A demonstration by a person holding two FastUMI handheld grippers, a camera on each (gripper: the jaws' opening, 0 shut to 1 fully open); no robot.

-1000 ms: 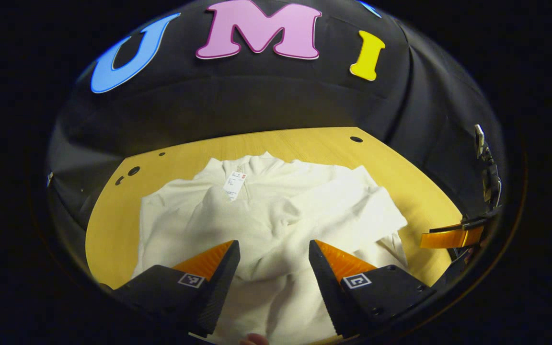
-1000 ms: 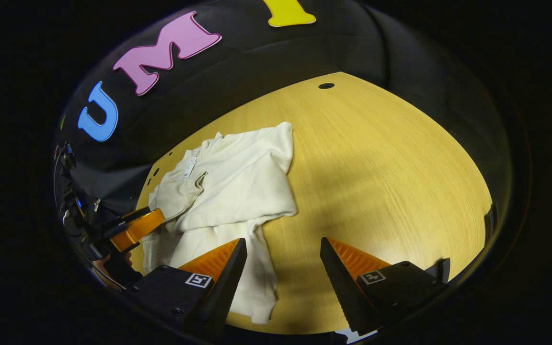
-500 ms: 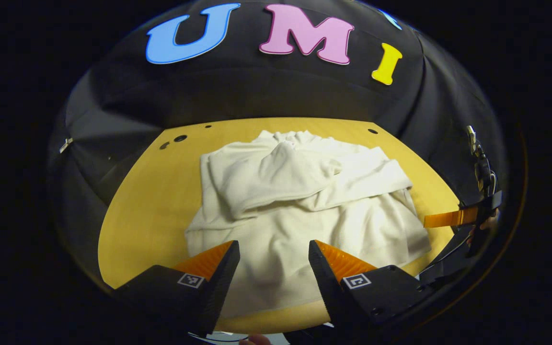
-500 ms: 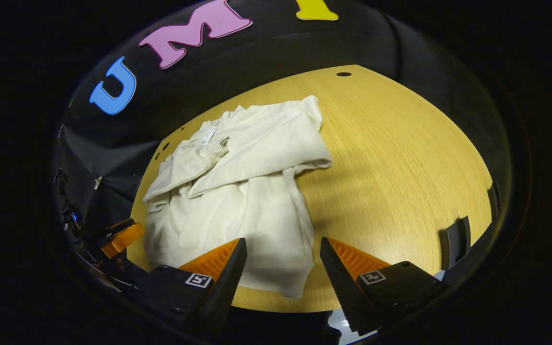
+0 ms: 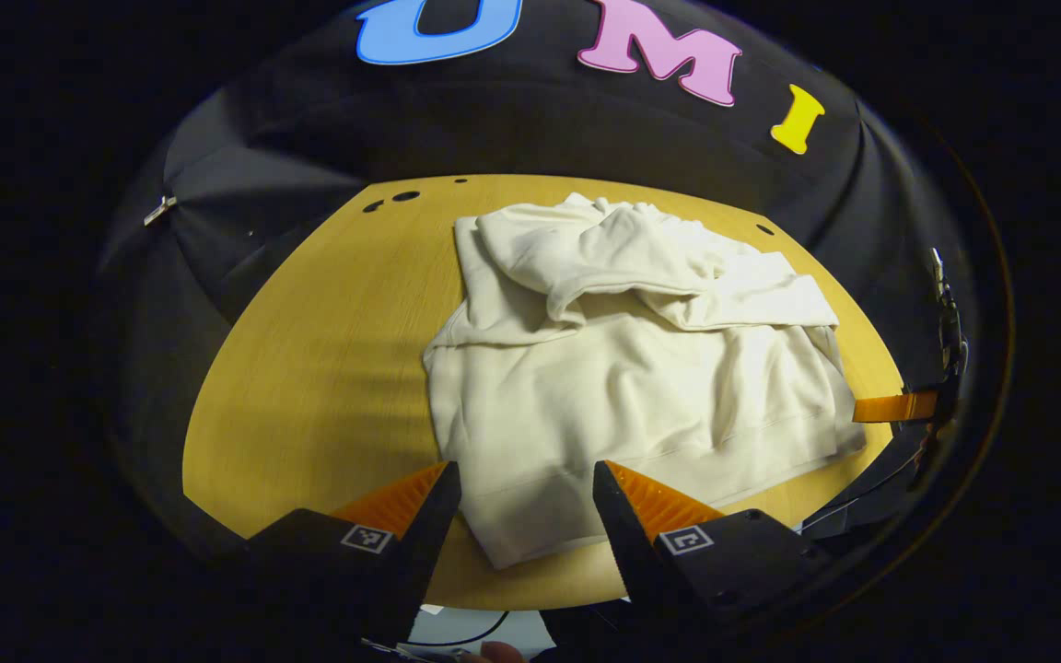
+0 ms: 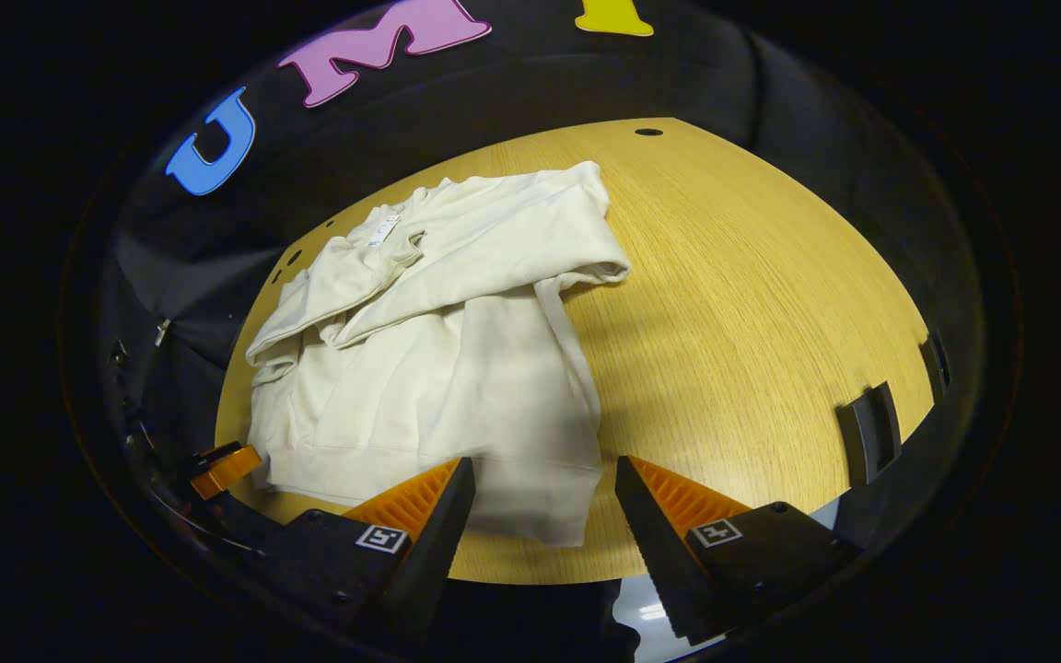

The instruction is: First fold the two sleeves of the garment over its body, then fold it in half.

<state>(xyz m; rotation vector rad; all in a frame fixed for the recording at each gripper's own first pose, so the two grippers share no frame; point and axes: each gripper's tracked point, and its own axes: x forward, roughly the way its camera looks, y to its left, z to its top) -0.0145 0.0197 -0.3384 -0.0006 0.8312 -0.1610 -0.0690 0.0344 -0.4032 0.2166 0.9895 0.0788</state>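
The left gripper (image 5: 527,511) and right gripper (image 6: 544,506) both hover with fingers spread and empty above the near hem of the cream fleece garment (image 5: 623,387), lying sleeves-folded on the yellow wooden table (image 6: 752,304), its small white neck label (image 6: 384,229) unreadable.

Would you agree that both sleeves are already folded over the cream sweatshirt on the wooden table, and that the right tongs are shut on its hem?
Not quite. The right tongs are open above the hem, gripping nothing, as the right gripper view shows. The rest holds: both sleeves lie folded over the cream sweatshirt on the wooden table.
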